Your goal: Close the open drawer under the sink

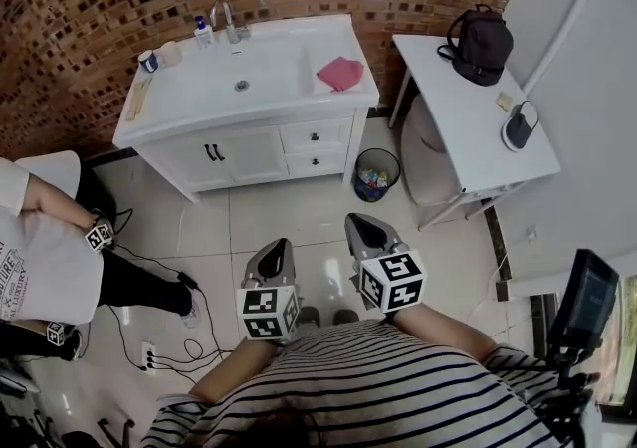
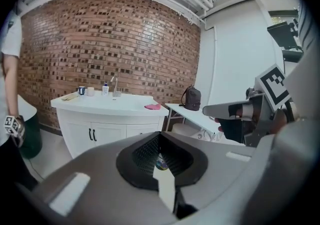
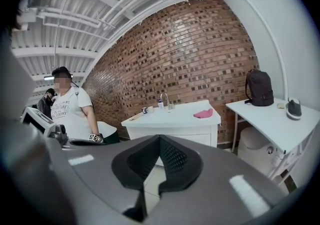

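At the far left a person in a white T-shirt [image 1: 40, 267] stands on the tiled floor, with marker cubes at the wrists. To the right, the white vanity [image 1: 179, 108] stands against the brick wall. Its top carries a cup [image 1: 148, 61], a small blue-capped bottle [image 1: 203, 33] and the faucet [image 1: 227, 23] behind the sink basin [image 1: 239, 73]. A pink cloth [image 1: 340, 73] lies at the counter's right end.

The left gripper [image 1: 276, 249] is held over the floor, well apart from the vanity and pointing toward it. Its jaws are closed together, with nothing between them.

The drawers [image 1: 317, 134] sit one above the other at the right of the vanity front, beside the double doors. Both fronts look flush with the cabinet face.

The right gripper [image 1: 364, 227] is just beside the left one, also aimed at the vanity. Its jaws are pressed together and hold nothing.

A round waste bin [image 1: 376, 173] stands on the floor at the vanity's right corner. Further right is a white table [image 1: 468, 137], with a black backpack [image 1: 481, 43] at its far end.
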Action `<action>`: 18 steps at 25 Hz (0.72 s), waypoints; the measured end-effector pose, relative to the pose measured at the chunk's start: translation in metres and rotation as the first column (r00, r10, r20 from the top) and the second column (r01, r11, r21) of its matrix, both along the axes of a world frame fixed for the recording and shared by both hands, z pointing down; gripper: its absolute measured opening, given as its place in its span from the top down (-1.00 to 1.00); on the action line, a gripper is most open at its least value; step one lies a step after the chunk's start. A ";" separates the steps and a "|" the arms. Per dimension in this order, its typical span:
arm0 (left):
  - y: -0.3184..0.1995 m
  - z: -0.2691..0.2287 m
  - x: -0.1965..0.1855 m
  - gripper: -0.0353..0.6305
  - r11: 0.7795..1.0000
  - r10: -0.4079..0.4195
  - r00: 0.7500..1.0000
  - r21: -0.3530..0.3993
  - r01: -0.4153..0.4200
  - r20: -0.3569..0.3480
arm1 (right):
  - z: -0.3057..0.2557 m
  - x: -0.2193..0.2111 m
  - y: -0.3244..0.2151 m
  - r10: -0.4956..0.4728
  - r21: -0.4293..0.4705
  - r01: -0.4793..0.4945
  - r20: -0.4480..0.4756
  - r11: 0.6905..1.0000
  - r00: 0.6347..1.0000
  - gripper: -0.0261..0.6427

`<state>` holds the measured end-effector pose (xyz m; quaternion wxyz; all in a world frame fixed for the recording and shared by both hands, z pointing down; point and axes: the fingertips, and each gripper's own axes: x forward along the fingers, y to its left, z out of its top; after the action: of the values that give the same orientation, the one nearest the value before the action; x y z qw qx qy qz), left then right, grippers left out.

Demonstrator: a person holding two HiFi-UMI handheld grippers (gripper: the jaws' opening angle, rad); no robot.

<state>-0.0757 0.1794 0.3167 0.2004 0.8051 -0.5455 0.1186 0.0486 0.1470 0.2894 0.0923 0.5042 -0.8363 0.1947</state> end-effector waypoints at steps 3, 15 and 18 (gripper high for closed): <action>0.002 -0.004 0.000 0.85 0.999 0.033 0.999 0.011 -0.034 0.018 | -0.001 -0.014 0.003 -0.010 0.004 0.010 -0.013 1.000 1.000 0.92; 0.006 -0.010 -0.031 0.85 0.998 0.050 0.999 0.024 -0.050 0.006 | -0.003 -0.073 0.012 -0.083 0.017 0.084 -0.048 0.996 0.995 0.92; 0.011 -0.010 -0.014 0.85 0.998 0.061 0.998 0.019 -0.061 0.003 | -0.007 -0.063 0.017 -0.096 0.019 0.097 -0.061 0.995 0.994 0.92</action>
<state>-0.0897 0.1909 0.3068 0.1883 0.8231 -0.5220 0.1206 -0.0141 0.1645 0.2828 0.1211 0.4697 -0.8587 0.1655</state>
